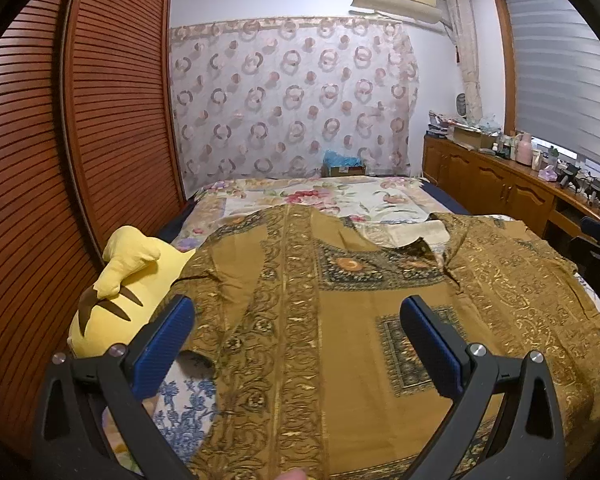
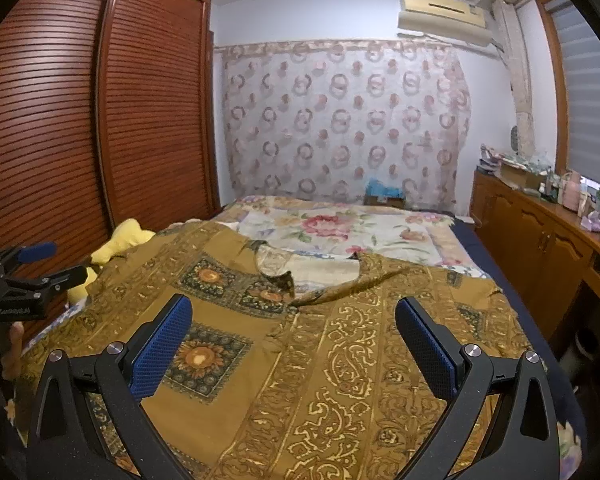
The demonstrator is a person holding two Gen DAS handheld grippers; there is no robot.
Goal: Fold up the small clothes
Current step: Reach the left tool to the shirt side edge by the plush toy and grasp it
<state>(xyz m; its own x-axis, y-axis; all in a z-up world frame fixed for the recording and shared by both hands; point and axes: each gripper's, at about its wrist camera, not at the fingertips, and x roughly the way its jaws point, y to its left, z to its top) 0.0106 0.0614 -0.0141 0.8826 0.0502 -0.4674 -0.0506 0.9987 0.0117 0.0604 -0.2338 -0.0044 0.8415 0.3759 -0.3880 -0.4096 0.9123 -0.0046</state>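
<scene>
Shirt (image 2: 300,360) lies spread flat on bed (image 2: 340,228), unfolded; left tool (image 1: 298,344) and right tool (image 2: 294,344) hover agape, empty. Next: grip a side edge.

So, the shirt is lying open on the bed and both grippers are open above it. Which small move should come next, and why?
Probably lower the left gripper onto the shirt's left sleeve, beside the yellow plush toy, and close on its edge. The shirt lies spread flat, nothing folded yet, and both grippers hover open and empty, the right gripper too. A sleeve folded inward seems a sensible first fold.
</scene>
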